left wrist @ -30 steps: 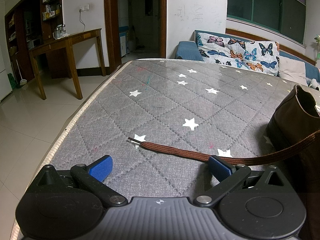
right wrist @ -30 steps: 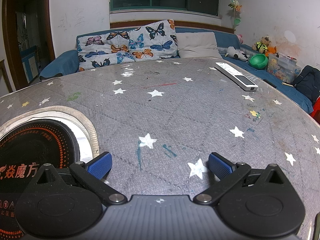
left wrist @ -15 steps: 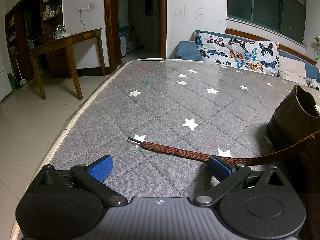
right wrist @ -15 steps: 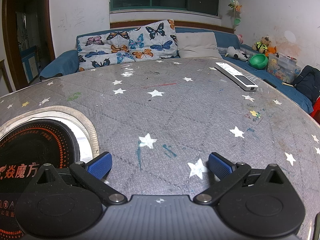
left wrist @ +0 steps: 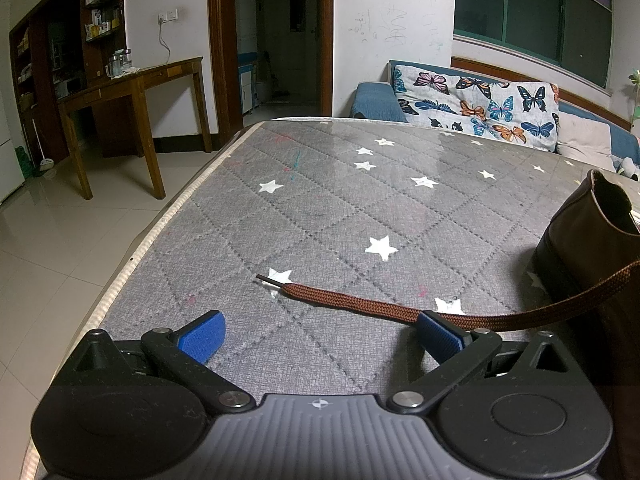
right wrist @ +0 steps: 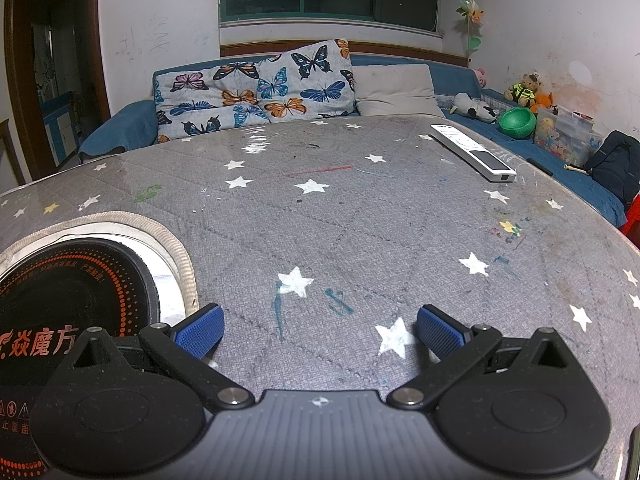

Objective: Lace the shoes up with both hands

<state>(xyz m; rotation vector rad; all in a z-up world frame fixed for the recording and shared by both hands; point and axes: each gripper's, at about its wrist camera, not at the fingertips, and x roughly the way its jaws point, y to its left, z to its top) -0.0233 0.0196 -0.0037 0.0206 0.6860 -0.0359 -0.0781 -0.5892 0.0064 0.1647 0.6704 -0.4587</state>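
A brown leather shoe stands at the right edge of the left wrist view on a grey quilted table top with white stars. A brown flat lace runs from the shoe leftward across the cloth, its dark tip lying near a star. My left gripper is open, low over the cloth; the lace passes just behind its right fingertip, nothing is between the fingers. My right gripper is open over bare cloth; neither shoe nor lace shows in the right wrist view.
A round black induction plate sits in a cut-out left of the right gripper. A white remote lies far right. The table's left edge drops to tiled floor. A sofa with butterfly cushions stands behind.
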